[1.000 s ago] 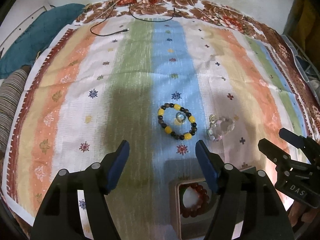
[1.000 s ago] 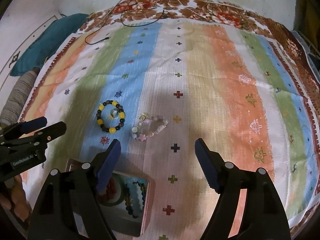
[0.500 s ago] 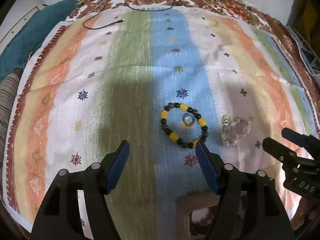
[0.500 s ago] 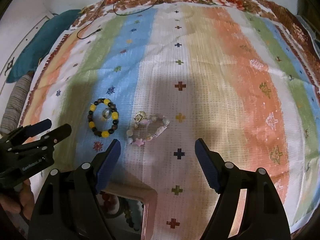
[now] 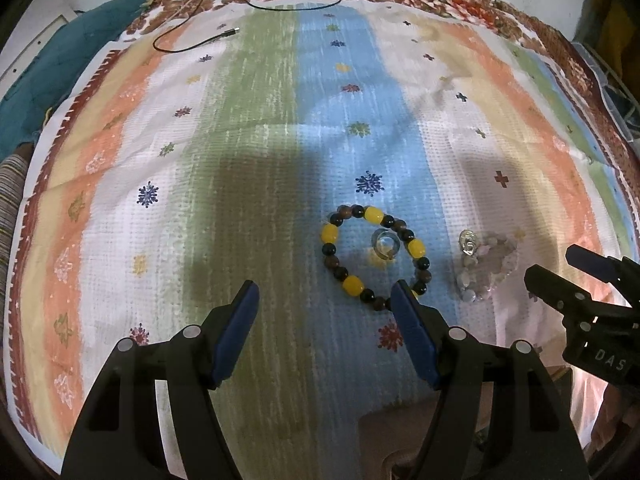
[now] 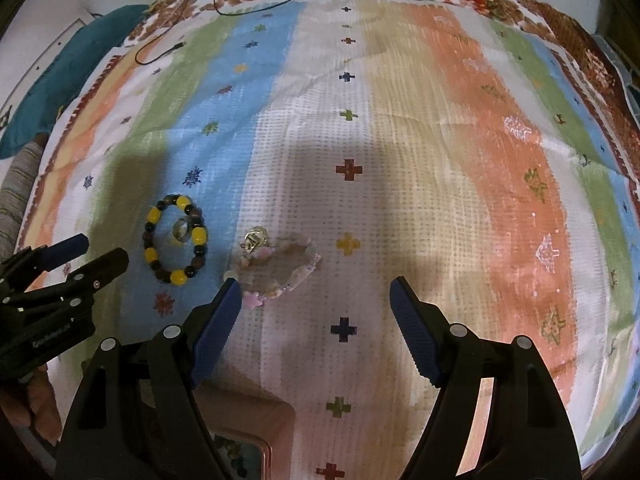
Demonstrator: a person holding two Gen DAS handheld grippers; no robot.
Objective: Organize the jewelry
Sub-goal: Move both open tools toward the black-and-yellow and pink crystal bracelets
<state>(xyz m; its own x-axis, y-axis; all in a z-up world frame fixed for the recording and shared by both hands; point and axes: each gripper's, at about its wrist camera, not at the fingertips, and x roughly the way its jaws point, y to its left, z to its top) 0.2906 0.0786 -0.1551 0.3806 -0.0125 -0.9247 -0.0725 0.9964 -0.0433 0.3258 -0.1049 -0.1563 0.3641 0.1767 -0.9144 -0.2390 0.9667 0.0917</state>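
Note:
A yellow and dark bead bracelet (image 5: 374,256) lies on the blue stripe of the cloth, with a small silver ring (image 5: 385,243) inside it. A pale pink bead bracelet (image 5: 486,266) with a metal charm lies to its right. My left gripper (image 5: 325,298) is open and empty, with its right finger at the near edge of the yellow bracelet. My right gripper (image 6: 314,294) is open and empty just in front of the pink bracelet (image 6: 282,268); the yellow bracelet (image 6: 176,244) is to its left. A tan jewelry box (image 6: 256,436) shows at the bottom edge.
The striped cloth (image 5: 260,120) covers the surface. A black cable (image 5: 192,40) lies at the far edge, a teal cushion (image 5: 48,80) at the far left. The right gripper (image 5: 592,304) shows at the right of the left wrist view.
Both grippers have moved forward and lower toward the bracelets, which now look larger. The jewelry box has slid mostly out of view below the fingers.

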